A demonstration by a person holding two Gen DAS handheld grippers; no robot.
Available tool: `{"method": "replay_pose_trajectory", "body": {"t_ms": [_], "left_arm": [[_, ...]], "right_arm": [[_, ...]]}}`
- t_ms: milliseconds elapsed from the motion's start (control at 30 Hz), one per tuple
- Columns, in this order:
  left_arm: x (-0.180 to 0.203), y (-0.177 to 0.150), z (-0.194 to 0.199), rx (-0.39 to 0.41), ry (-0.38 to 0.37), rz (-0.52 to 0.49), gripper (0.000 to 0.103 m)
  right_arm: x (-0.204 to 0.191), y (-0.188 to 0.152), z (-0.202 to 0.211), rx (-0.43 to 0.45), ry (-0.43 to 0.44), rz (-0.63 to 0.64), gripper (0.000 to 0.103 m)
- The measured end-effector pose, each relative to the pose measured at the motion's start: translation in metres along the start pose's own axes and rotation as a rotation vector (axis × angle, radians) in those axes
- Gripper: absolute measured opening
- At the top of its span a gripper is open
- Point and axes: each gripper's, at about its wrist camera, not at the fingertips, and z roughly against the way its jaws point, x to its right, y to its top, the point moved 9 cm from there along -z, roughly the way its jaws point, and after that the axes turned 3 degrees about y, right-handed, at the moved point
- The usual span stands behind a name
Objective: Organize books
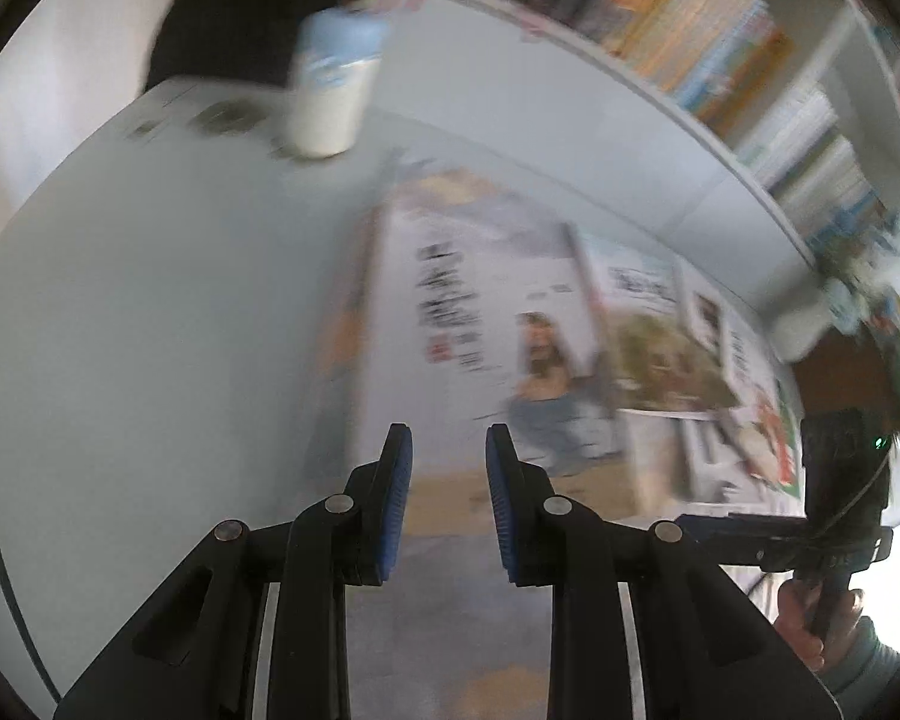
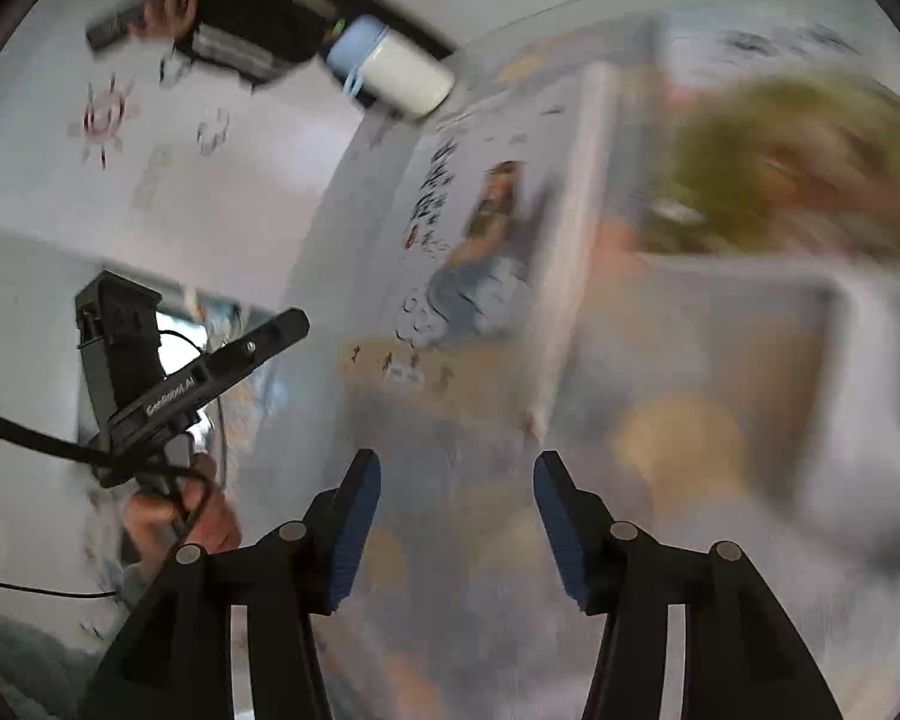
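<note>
- Looking down along the left gripper (image 1: pixel 449 450), we see its blue pads (image 1: pixel 397 498) a little apart with nothing between them; it hangs over the near edge of a book (image 1: pixel 450 324) and does not touch it.
- The book lies flat on the white table (image 1: pixel 150 312), its pale cover showing dark lettering and a figure of a person.
- Just right of it lie more books (image 1: pixel 678 360), overlapping one another; one cover shows a green-brown picture. The blur is heavy, so we cannot count them.
- A white bottle (image 1: pixel 330 84) with a pale blue cap stands upright on the table beyond the book, well apart from it.
- Along the far edge runs a white shelf (image 1: pixel 630 66) packed with upright books.
- At the right edge of the left view, a hand (image 1: pixel 810 624) holds the right gripper's black handle.
- In the right wrist view, the right gripper (image 2: pixel 457 480) has its jaws well apart and empty, above the blurred covers.
- The same book (image 2: pixel 480 228) lies ahead of it, with the green-brown cover (image 2: pixel 798 174) to the right.
- The bottle (image 2: pixel 402 69) shows near the top of this tilted view.
- At the left, the other hand (image 2: pixel 180 516) grips the left gripper's handle; a black cable runs from it.
- Whether the right pads touch a cover, we cannot tell.
</note>
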Motion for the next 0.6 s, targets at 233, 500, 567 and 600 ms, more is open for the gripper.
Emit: {"method": "replay_pose_trajectory", "body": {"t_ms": [233, 500, 567, 600], "left_arm": [[0.14, 0.002, -0.03, -0.057, -0.189, -0.244, 0.028], [0.288, 0.003, -0.135, -0.281, -0.39, -0.436, 0.028], [0.3, 0.014, -0.158, -0.261, -0.326, -0.463, 0.028], [0.303, 0.017, -0.163, -0.256, -0.314, -0.465, 0.028]], "right_arm": [[0.066, -0.045, 0.127, 0.27, -0.136, -0.19, 0.055], [0.145, -0.057, 0.261, 0.605, -0.308, -0.374, 0.062], [0.156, -0.053, 0.276, 0.631, -0.34, -0.385, 0.062], [0.162, -0.051, 0.279, 0.627, -0.358, -0.388, 0.062]]}}
